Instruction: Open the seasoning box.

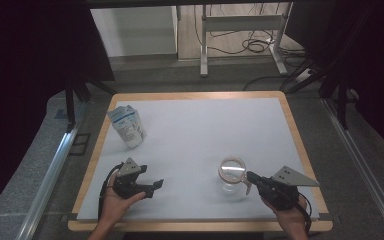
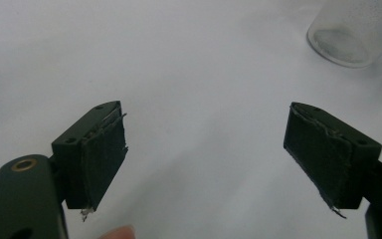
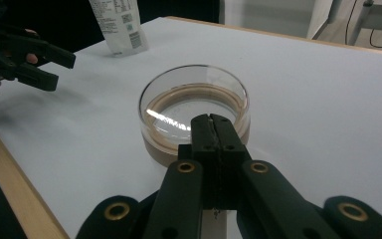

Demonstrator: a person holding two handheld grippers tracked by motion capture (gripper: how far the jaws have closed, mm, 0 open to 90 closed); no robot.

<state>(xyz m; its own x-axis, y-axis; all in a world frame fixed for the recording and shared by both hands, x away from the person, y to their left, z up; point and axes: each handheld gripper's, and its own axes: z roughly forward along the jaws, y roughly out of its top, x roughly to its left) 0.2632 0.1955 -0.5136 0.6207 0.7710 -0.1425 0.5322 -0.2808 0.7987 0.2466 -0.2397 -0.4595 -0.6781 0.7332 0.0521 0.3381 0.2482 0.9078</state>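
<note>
Two tools: left tool (image 1: 156, 186) jaws apart, right tool (image 3: 214, 130) together; carton (image 1: 127, 126) print unreadable.

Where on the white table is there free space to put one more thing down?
The far right part of the table, behind the glass jar, is bare, as is the middle strip between jar and white pouch. The near edge is crowded: left gripper and right gripper at the jar.

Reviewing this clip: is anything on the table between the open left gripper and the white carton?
Nothing visible. In the high view the left gripper sits near the table's front edge and the carton stands farther back; bare white table lies between them. The glass jar is off to the right, at the right gripper.
</note>
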